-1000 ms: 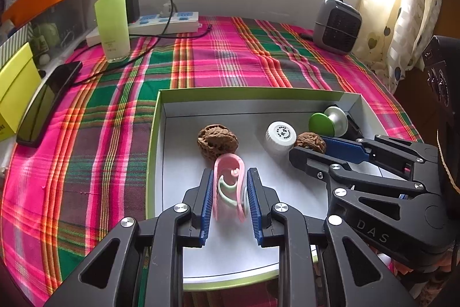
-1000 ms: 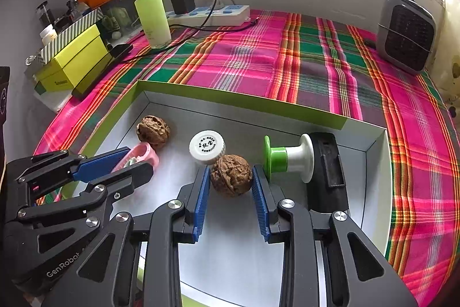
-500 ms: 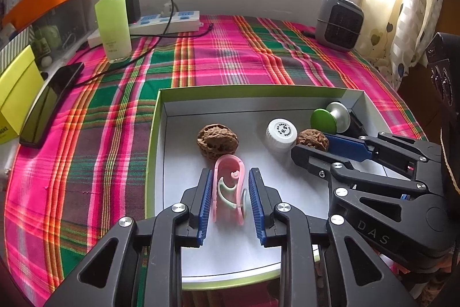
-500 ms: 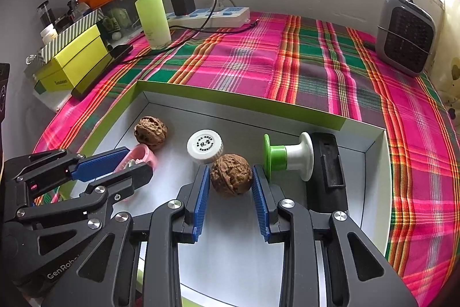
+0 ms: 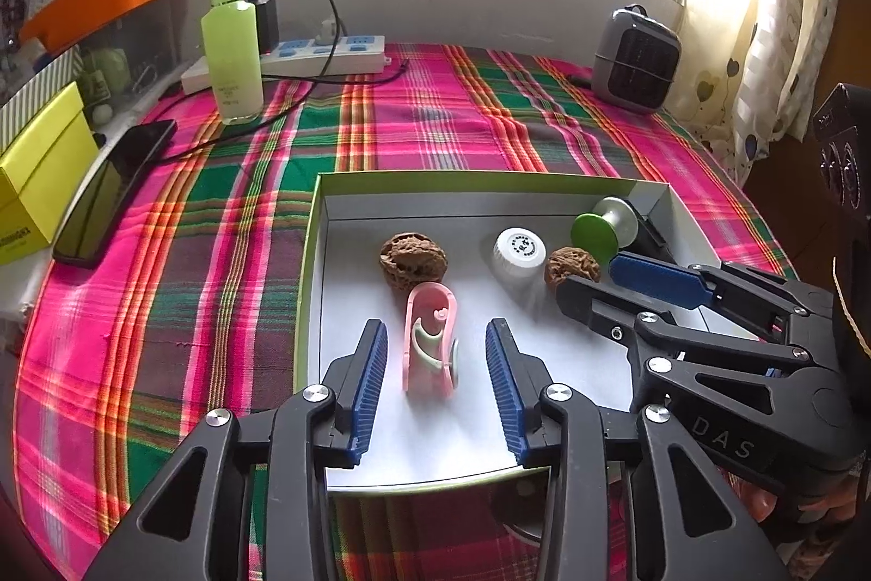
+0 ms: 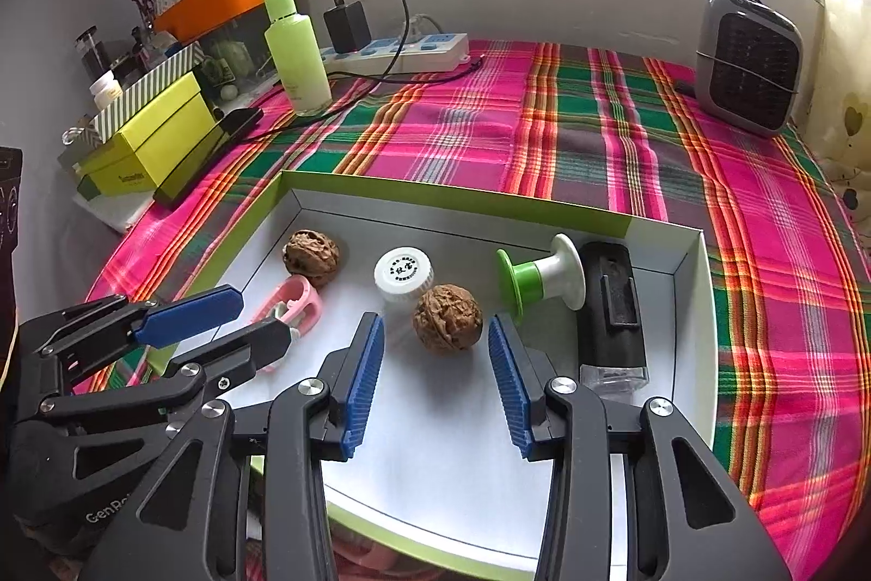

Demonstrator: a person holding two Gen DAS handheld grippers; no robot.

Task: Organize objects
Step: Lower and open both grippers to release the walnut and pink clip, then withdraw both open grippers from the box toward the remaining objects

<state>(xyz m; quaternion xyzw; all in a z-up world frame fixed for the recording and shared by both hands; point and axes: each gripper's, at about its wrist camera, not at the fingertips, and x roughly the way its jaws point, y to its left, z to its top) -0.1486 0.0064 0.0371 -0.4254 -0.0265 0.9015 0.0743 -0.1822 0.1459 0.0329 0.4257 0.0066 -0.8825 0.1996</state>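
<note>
Left wrist: right hand-held gripper [image 5: 585, 273] reads "DAS" (both hand-held grippers spread, empty).

A woven plaid cloth in pink, green and orange [image 6: 599, 145] covers the table, soft and matt. On it sits a shallow cardboard tray with a lime-green rim [image 6: 452, 194], its white paper floor smooth and faintly glossy. Inside, two brown walnuts, one far left [image 5: 412, 258] and one nearer the right [image 6: 447, 318], look rough and deeply wrinkled. The pink plastic clip [image 5: 430, 341] is smooth with a slight sheen. The white ribbed plastic cap [image 6: 404, 274] looks matt. Far left, the pale green plastic bottle [image 5: 231, 42] is translucent and smooth.
</note>
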